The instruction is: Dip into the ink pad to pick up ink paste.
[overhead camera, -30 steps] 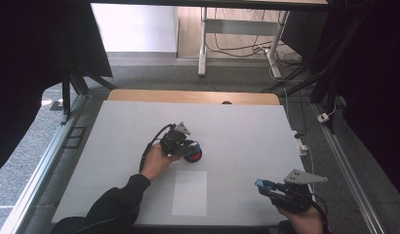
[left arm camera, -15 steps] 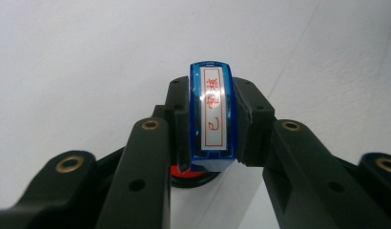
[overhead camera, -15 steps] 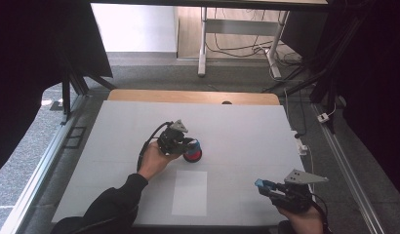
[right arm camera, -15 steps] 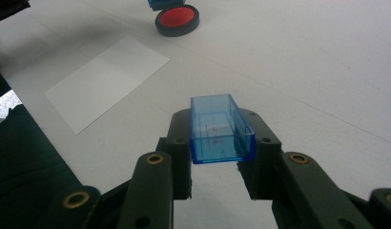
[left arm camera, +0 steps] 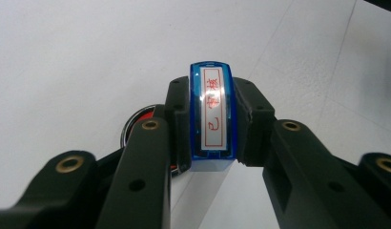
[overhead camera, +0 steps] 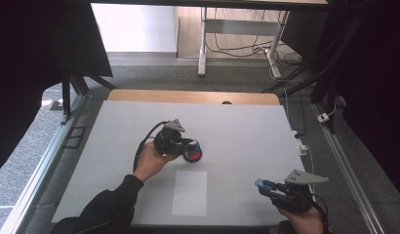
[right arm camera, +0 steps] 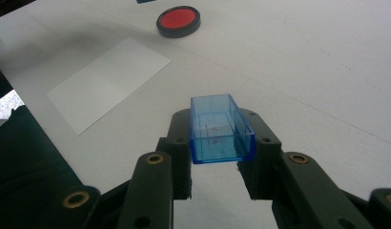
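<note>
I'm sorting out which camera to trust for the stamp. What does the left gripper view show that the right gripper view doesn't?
Left gripper view alone: the blue stamp clamped between the left gripper jaws, its label with red characters facing the camera.

Right gripper view alone: the clear blue stamp cap pinched in the right gripper, open side up, and the white sheet of paper lying flat.

Both: the round red ink pad, in the left gripper view peeking from behind the left jaw, and the white table.
</note>
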Motion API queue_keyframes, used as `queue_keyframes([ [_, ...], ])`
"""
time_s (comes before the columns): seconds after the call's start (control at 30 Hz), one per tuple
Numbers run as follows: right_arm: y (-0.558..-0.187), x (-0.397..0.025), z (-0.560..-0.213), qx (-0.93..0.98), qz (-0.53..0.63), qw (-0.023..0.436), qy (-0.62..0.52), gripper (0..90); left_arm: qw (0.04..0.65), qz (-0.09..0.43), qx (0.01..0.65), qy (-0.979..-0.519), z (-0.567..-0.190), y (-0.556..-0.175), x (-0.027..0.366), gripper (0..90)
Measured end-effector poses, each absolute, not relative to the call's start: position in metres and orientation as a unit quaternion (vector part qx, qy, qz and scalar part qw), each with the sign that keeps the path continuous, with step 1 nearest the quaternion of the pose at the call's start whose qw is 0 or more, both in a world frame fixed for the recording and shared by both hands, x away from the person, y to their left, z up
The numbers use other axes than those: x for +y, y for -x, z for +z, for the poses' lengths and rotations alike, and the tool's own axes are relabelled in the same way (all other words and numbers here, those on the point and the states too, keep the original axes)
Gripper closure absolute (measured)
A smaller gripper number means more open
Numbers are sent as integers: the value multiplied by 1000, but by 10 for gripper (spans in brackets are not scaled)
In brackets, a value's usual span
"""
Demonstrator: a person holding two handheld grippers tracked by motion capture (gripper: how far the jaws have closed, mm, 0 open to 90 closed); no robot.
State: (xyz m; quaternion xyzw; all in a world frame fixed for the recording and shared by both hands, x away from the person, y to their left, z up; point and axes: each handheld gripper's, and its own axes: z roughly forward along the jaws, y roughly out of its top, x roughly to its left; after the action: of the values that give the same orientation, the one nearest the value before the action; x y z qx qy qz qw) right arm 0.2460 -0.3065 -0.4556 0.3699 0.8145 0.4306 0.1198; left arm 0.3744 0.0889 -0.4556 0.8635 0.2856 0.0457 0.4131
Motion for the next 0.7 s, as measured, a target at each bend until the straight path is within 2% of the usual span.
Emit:
queue_keyframes([
  [0.7,-246,-306,-455,816,429,121,-368,681,432,36,270,-859,-442,-345,101,702],
])
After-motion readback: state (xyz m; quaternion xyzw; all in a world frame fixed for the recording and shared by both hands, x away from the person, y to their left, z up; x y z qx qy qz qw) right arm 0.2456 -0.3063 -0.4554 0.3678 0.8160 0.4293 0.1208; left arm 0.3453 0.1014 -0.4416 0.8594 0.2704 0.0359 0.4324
